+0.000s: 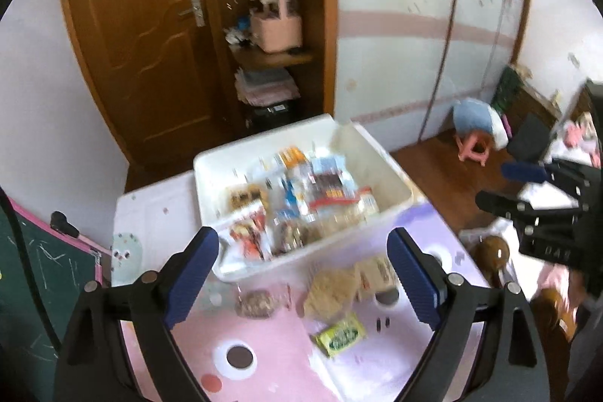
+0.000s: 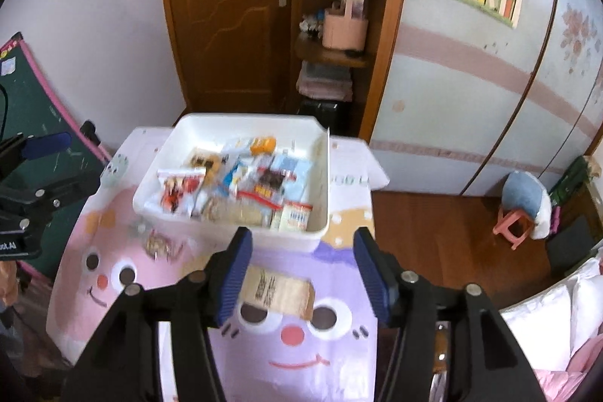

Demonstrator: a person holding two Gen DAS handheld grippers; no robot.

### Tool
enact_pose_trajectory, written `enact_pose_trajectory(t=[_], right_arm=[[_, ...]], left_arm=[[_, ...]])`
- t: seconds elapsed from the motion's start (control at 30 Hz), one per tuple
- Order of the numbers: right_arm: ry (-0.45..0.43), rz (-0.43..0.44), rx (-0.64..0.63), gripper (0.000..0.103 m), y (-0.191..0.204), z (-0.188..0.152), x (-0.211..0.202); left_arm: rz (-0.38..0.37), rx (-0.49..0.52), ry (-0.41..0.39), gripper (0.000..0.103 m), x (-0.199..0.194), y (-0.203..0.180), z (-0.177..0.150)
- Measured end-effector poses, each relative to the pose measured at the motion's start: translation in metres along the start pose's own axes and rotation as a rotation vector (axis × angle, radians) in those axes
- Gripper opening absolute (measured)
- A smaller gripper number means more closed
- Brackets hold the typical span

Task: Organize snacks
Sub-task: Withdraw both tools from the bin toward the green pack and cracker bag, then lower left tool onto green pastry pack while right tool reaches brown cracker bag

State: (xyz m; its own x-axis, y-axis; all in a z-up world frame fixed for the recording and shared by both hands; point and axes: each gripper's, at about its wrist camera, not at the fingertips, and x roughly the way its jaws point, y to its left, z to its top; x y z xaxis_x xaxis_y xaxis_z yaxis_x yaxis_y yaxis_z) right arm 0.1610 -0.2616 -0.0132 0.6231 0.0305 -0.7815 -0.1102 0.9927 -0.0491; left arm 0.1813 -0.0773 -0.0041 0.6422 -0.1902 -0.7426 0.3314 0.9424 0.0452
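Between the right gripper's [image 2: 303, 274] spread, empty fingers lies a tan packet [image 2: 280, 291], print unreadable.

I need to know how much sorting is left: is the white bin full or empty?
Partly full: packets cover the bin's floor, well below the rim. Several packets lie outside on the mat.

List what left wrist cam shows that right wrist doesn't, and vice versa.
Only left wrist: a green snack packet and a round brown snack lying on the cartoon mat, and the right gripper at the frame edge, open.
Only right wrist: the left gripper, open, and white bedding.
Both: the white bin full of snacks, a tan packet on the mat, wooden door, pink stool.
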Motion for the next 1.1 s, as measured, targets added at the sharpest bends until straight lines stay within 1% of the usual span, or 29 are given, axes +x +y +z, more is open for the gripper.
enact_pose_trajectory(t=[0.1,0.13,0.17,0.3,0.43,0.53,0.63,0.73,0.83,0.93,1.03,1.1], right_arm=[[0.039,0.041,-0.033,0.062,-0.001,-0.022,0.015],[0.054,0.053,-0.049,0.062,0.000,-0.028,0.022],[0.065,0.060,-0.063,0.062,0.000,-0.035,0.028],[0.096,0.076,-0.101,0.062,0.003,-0.057,0.055],[0.136,0.104,-0.118,0.062,0.000,-0.075,0.086],[0.162,0.157,-0.122,0.062,-0.004,-0.084,0.111],[0.177,0.195,-0.136,0.062,-0.005,-0.088,0.131],[0.190,0.221,-0.163,0.062,-0.004,-0.090,0.145],[0.195,0.251,-0.195,0.063,-0.001,-0.088,0.155],[0.173,0.283,-0.239,0.068,0.006,-0.084,0.158],[0.151,0.308,-0.314,0.076,0.015,-0.079,0.162],[0.156,0.315,-0.342,0.077,0.019,-0.077,0.167]], left_arm=[[-0.048,0.062,0.060,0.090,0.016,-0.011,-0.027],[-0.074,0.094,0.095,0.090,0.025,-0.016,-0.040],[-0.085,0.112,0.114,0.090,0.030,-0.020,-0.049],[-0.096,0.178,0.196,0.090,0.062,-0.030,-0.087],[-0.107,0.205,0.266,0.090,0.092,-0.031,-0.113],[-0.139,0.209,0.317,0.090,0.115,-0.032,-0.127],[-0.144,0.236,0.349,0.090,0.133,-0.037,-0.139],[-0.152,0.260,0.377,0.090,0.147,-0.042,-0.147],[-0.165,0.268,0.387,0.089,0.157,-0.045,-0.152],[-0.171,0.274,0.386,0.089,0.163,-0.048,-0.153],[-0.181,0.268,0.390,0.087,0.170,-0.050,-0.153],[-0.187,0.259,0.391,0.084,0.173,-0.049,-0.154]])
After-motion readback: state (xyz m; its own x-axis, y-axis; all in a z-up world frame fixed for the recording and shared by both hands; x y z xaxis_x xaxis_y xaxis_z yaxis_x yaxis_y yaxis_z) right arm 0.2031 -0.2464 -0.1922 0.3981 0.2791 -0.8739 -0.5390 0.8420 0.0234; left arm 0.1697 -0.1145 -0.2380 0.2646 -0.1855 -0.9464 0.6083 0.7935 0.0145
